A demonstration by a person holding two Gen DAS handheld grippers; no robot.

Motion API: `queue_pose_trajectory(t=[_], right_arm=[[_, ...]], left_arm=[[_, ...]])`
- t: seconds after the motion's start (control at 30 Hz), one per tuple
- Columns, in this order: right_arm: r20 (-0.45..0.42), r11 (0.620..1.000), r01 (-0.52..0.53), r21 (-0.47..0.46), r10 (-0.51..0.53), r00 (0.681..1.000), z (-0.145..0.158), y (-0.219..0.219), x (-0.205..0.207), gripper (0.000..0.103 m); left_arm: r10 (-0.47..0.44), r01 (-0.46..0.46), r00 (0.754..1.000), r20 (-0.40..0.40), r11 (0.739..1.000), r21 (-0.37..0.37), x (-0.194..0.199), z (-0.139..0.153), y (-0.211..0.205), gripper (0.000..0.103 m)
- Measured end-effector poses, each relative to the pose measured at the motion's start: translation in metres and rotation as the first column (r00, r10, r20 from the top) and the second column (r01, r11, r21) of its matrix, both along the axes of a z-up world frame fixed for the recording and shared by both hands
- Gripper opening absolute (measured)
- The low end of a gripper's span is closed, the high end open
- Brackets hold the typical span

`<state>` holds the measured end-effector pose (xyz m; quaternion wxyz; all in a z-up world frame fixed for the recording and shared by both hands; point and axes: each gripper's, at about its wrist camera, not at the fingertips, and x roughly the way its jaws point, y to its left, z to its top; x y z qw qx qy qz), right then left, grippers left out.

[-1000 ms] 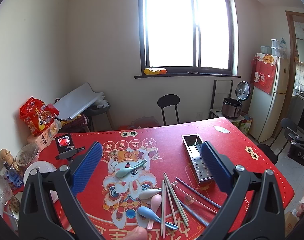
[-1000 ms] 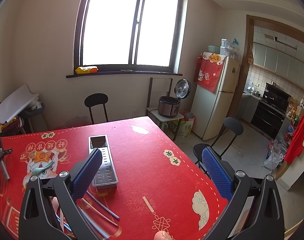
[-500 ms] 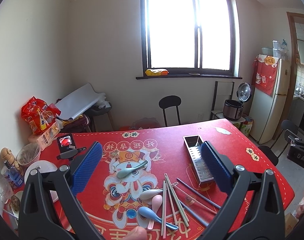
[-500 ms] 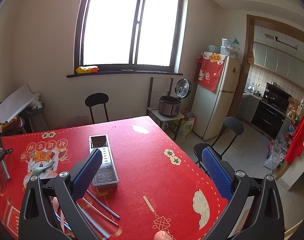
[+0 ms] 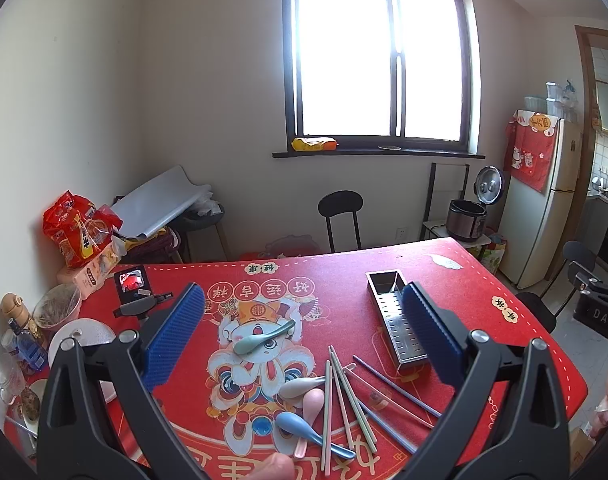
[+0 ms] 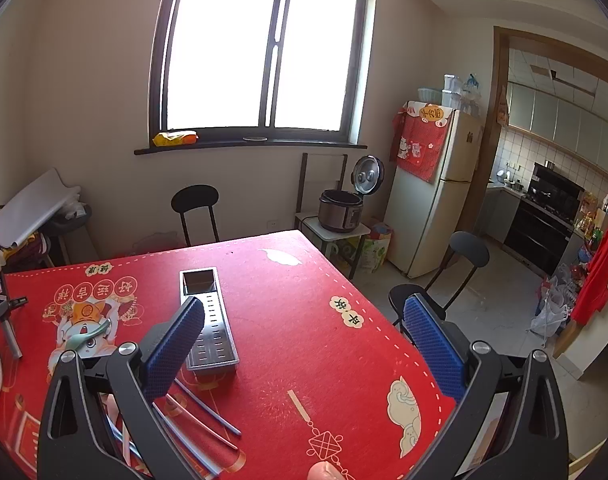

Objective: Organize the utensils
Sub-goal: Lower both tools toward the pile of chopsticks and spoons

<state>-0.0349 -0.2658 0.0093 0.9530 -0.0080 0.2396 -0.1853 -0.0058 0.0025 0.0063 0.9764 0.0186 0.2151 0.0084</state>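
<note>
Both spread wide and empty, the left gripper point(image 5: 304, 344) hangs nearer the scattered pastel chopsticks point(image 5: 346, 392), lower centre, their long axes pointing roughly toward the perforated steel tray point(image 5: 396, 320) than the right gripper point(image 6: 304, 344).

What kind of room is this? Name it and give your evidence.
Probably a home dining room beside a kitchen: a red festive-print tablecloth strewn with utensils, a cream-coloured refrigerator, and an open silver rice cooker.

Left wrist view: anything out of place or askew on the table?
Yes. Chopsticks lie crisscrossed in a loose pile with three spoons at the near edge; a green spoon sits apart. None are in the metal utensil tray. Nothing looks spilled or damaged.
</note>
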Motion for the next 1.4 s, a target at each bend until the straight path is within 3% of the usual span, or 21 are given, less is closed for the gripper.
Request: queue_pose_trajectory(t=[0.47,0.7,0.87,1.03,1.2,1.4], right_arm=[[-0.040,0.996,-0.053,0.075,0.056,0.998,-0.009,-0.013,0.014,0.098],[-0.088,0.974,-0.143,0.177,0.160,0.983,-0.031,-0.023,0.040,0.098],[-0.140,0.933,-0.233,0.273,0.279,0.950,-0.059,-0.031,0.066,0.098],[-0.191,0.876,-0.368,0.312,0.437,0.879,-0.089,-0.023,0.094,0.098],[-0.235,0.775,-0.516,0.366,0.613,0.754,-0.122,-0.008,0.115,0.098],[-0.284,0.685,-0.597,0.417,0.722,0.631,-0.162,0.006,0.126,0.098]], left_arm=[[0.000,-0.002,0.999,-0.046,1.000,-0.029,0.005,-0.006,0.005,0.097],[0.081,-0.085,0.991,-0.103,0.996,-0.034,0.012,-0.016,0.017,0.097],[0.141,-0.148,0.976,-0.167,0.989,-0.029,0.019,-0.035,0.026,0.097],[0.210,-0.231,0.948,-0.240,0.971,-0.063,0.022,-0.059,0.037,0.097],[0.263,-0.295,0.920,-0.291,0.953,-0.073,0.026,-0.083,0.040,0.097],[0.301,-0.351,0.880,-0.367,0.933,-0.077,0.025,-0.116,0.042,0.097]])
